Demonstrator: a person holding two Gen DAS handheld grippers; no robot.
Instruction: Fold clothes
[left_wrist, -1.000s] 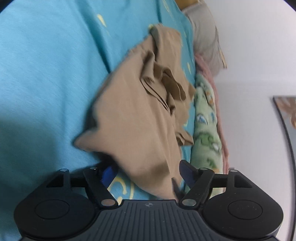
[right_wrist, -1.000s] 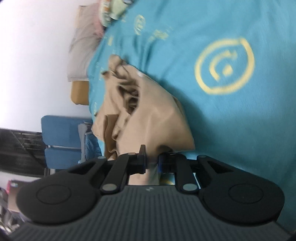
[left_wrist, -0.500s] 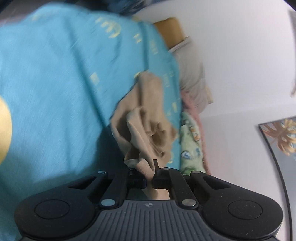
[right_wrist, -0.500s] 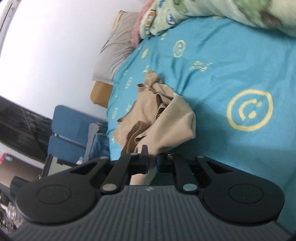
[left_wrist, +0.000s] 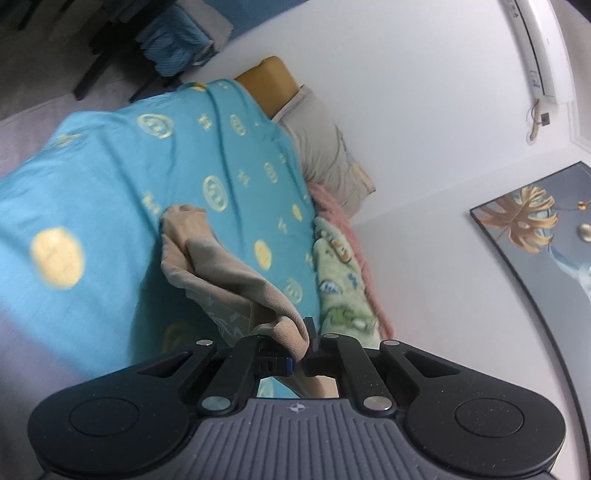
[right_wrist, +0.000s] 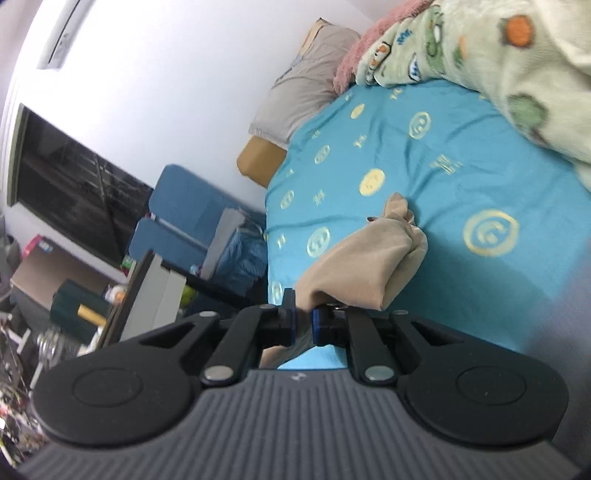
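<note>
A tan garment (left_wrist: 221, 273) hangs from both grippers above the bed, with its far end still trailing on the teal bedspread (left_wrist: 110, 184). My left gripper (left_wrist: 299, 350) is shut on one edge of the garment. In the right wrist view the same tan garment (right_wrist: 362, 266) stretches from my right gripper (right_wrist: 303, 325), which is shut on another edge, down to the teal bedspread (right_wrist: 443, 166). The cloth between the jaws hides the fingertips' pads.
A green patterned blanket (right_wrist: 498, 55) and a pink one (left_wrist: 343, 229) lie along the wall side of the bed. A grey pillow (left_wrist: 325, 155) is at the head. A blue chair (right_wrist: 177, 221) and cluttered desk stand beside the bed.
The left gripper was open over the garment, then shut on it. Both grippers have lifted and pulled back, raising the garment off the bedspread so most of it hangs.
</note>
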